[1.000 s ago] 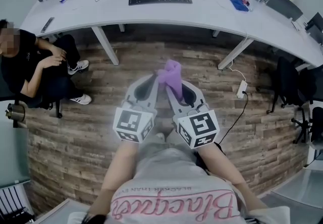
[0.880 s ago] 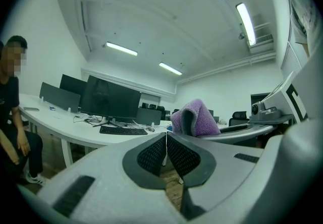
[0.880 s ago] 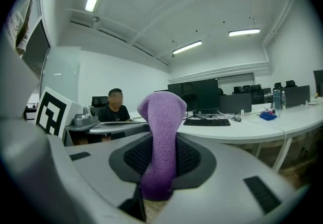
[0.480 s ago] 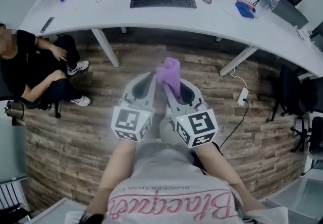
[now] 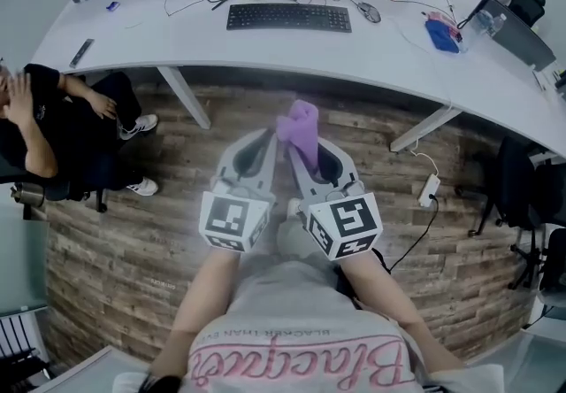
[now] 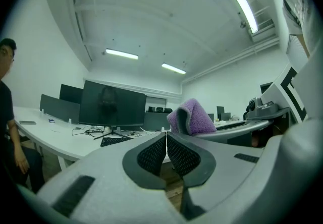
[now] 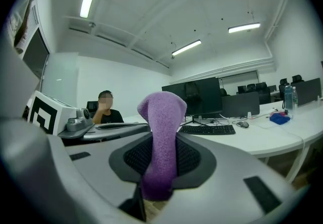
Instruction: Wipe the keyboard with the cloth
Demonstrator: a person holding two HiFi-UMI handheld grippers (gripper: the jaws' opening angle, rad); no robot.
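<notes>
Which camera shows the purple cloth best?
The right gripper view: the cloth stands centre frame, pinched in the right tool. The head view shows its end sticking out past that tool; the left gripper view shows only its folded end.

We're reading just one item: the person's shirt (image 5: 305, 356) in the head view, print upside down to the camera. Small capitals are giving "BLACKER THAN", with the word after it too small to settle. Below that, big pink script is starting "Blac"; we're not resolving the remaining letters. The left marker cube (image 5: 232, 219) and right marker cube (image 5: 345, 225) are showing black-and-white square codes only, no letters or digits. Nothing on the surface (image 5: 177, 28) is coming through legibly, and neither gripper view is adding any text.
</notes>
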